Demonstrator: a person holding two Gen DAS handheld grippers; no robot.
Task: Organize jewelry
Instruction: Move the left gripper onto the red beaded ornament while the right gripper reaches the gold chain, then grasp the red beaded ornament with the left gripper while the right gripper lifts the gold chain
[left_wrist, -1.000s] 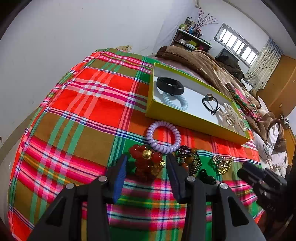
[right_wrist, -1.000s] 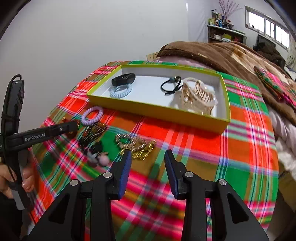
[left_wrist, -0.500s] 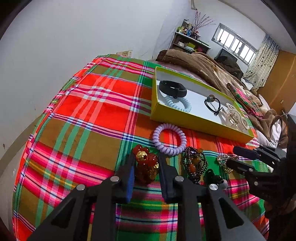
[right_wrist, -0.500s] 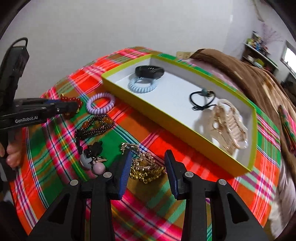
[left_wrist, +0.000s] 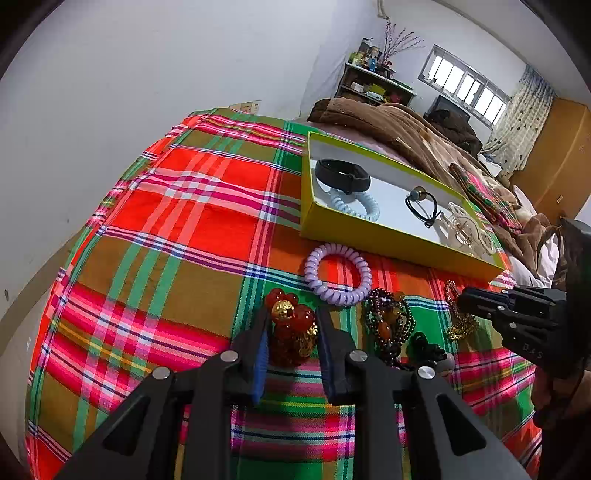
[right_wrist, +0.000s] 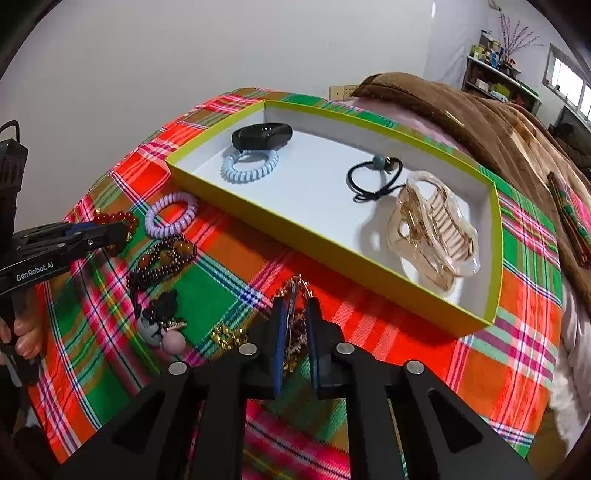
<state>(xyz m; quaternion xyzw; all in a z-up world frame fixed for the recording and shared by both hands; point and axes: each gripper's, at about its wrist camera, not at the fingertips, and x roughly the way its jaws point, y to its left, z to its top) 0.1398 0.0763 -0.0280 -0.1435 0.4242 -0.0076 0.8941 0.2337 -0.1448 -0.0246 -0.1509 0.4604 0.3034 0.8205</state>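
Note:
On the plaid cloth (left_wrist: 207, 221), my left gripper (left_wrist: 292, 321) is shut on a red bead bracelet (left_wrist: 284, 308) with gold beads; its pads press the bracelet from both sides. My right gripper (right_wrist: 296, 306) has its jaws closing on a gold chain (right_wrist: 226, 335), which runs up between the pads. A yellow-green box (right_wrist: 332, 254) lies beyond, holding a black band (right_wrist: 262, 136), a light blue coil tie (right_wrist: 249, 166), a black hair tie (right_wrist: 373, 177) and a clear claw clip (right_wrist: 432, 229).
A purple coil tie (left_wrist: 338, 275), a dark bead bracelet (left_wrist: 388, 321) and a black charm with pink and grey balls (right_wrist: 162, 325) lie on the cloth between the grippers. A brown blanket (right_wrist: 480, 110) is heaped behind the box. A white wall stands to the left.
My left gripper closed onto the red bracelet. My right gripper moved down over the gold chain and narrowed its jaws around it.

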